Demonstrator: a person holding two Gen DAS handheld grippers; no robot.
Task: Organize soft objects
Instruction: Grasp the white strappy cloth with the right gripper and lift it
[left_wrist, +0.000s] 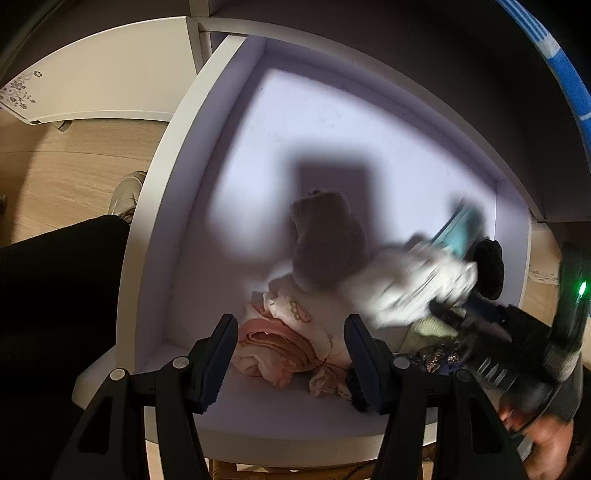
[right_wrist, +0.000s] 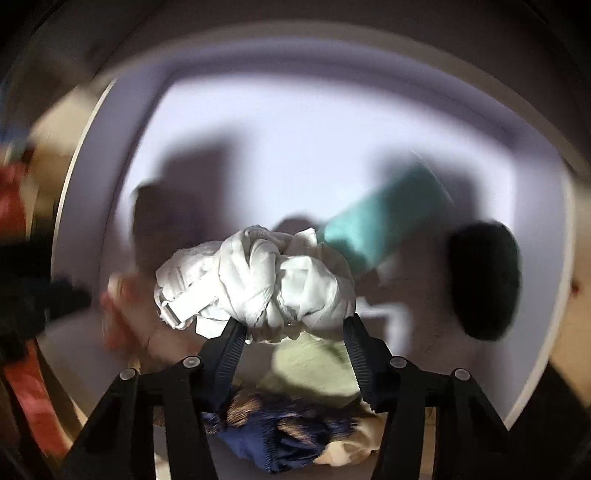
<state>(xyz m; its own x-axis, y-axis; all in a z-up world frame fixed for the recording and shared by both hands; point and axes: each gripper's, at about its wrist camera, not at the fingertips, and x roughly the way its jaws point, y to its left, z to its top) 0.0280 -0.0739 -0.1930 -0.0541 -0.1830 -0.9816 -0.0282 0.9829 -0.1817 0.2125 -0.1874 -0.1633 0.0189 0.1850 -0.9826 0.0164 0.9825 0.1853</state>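
Observation:
My right gripper (right_wrist: 293, 325) is shut on a knotted white cloth bundle (right_wrist: 258, 284) and holds it above the white drawer (left_wrist: 177, 147). The bundle (left_wrist: 406, 284) and the right gripper (left_wrist: 458, 321) show blurred in the left wrist view. My left gripper (left_wrist: 290, 339) is open and empty above a pink patterned cloth pile (left_wrist: 284, 343) at the drawer's near side. A grey-brown sock (left_wrist: 325, 240), a teal cloth (right_wrist: 384, 218) and a black rounded soft item (right_wrist: 484, 280) lie in the drawer.
Pale green cloth (right_wrist: 314, 369) and dark blue fabric (right_wrist: 273, 435) lie under the right gripper. Wooden floor (left_wrist: 74, 162), a white cabinet (left_wrist: 103, 81) and a shoe (left_wrist: 127, 192) are left of the drawer. A blue hoop edge (left_wrist: 554, 55) is at the top right.

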